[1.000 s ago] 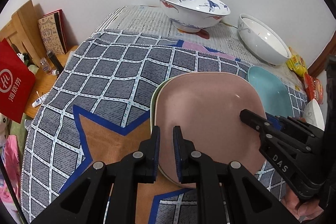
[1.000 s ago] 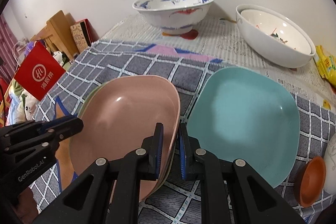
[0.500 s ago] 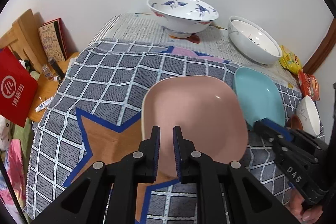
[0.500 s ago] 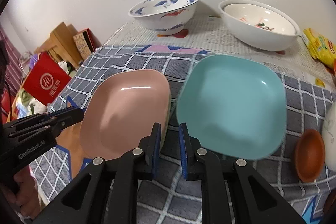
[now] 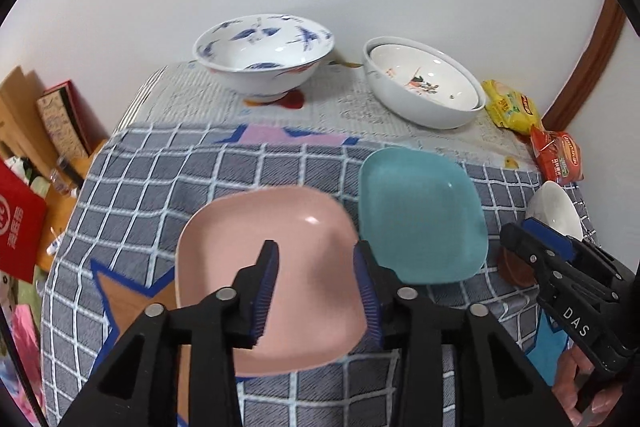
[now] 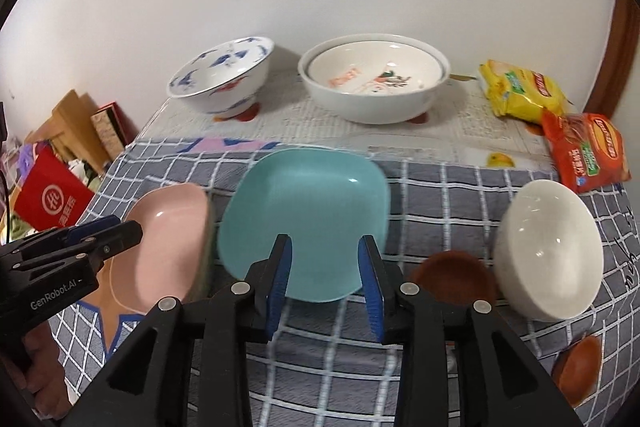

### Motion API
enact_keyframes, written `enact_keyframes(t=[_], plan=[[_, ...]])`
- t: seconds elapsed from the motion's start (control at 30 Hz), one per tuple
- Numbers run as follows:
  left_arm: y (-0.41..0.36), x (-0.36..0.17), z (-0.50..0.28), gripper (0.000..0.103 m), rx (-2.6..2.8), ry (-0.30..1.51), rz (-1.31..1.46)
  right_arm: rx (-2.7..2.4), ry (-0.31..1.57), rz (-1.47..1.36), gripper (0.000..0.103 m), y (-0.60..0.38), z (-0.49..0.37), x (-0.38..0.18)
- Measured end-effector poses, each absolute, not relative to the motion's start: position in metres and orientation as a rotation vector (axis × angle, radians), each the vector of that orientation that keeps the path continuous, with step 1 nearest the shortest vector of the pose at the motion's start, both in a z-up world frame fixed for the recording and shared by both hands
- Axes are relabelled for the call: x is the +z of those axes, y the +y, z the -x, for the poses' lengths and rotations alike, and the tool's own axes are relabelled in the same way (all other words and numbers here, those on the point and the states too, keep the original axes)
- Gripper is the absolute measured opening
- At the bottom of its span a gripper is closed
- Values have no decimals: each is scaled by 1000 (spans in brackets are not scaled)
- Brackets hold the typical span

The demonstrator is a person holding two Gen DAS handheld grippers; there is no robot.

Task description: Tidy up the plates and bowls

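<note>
A pink square plate (image 5: 280,255) lies on the checked cloth, on top of a pale green one whose edge shows in the right wrist view (image 6: 208,251). A teal square plate (image 5: 420,215) lies right of it and shows in the right wrist view (image 6: 308,215). My left gripper (image 5: 316,287) is open and empty above the pink plate's near edge. My right gripper (image 6: 324,275) is open and empty above the teal plate's near edge. A small white bowl (image 6: 548,247) and a brown saucer (image 6: 456,275) sit to the right.
A blue-patterned bowl (image 5: 264,51) and nested white bowls (image 5: 424,87) stand at the back by the wall. Snack packets (image 6: 560,123) lie at the back right. Another brown saucer (image 6: 580,367) sits near right. The table's left edge drops to clutter and a red bag (image 5: 16,223).
Both grippers opened and let go of the pink plate, then pulled back and up. The right gripper swung right, from the pink plate's edge to over the teal plate.
</note>
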State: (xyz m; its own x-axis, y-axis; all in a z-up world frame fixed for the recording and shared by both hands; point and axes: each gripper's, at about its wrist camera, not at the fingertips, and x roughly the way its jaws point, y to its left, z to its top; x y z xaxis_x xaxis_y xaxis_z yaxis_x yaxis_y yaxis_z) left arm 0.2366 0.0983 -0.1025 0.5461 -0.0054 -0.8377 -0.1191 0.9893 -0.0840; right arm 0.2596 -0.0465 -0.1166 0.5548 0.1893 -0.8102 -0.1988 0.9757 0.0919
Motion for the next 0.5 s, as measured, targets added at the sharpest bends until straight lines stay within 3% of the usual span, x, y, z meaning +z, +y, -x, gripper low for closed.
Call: enact_keyframes(t=[0.17,0.23,0.5], plan=[[86,-101,-255,50,65,988,100,216,957,-21,36,-63,-269,-116],[83,-103,-264,52,67,991,86,208,953,-32,42,-66,-273,-117],[66,-120,-297,54,55,1006,21,197,989,-34,44,-65,-295,-138]])
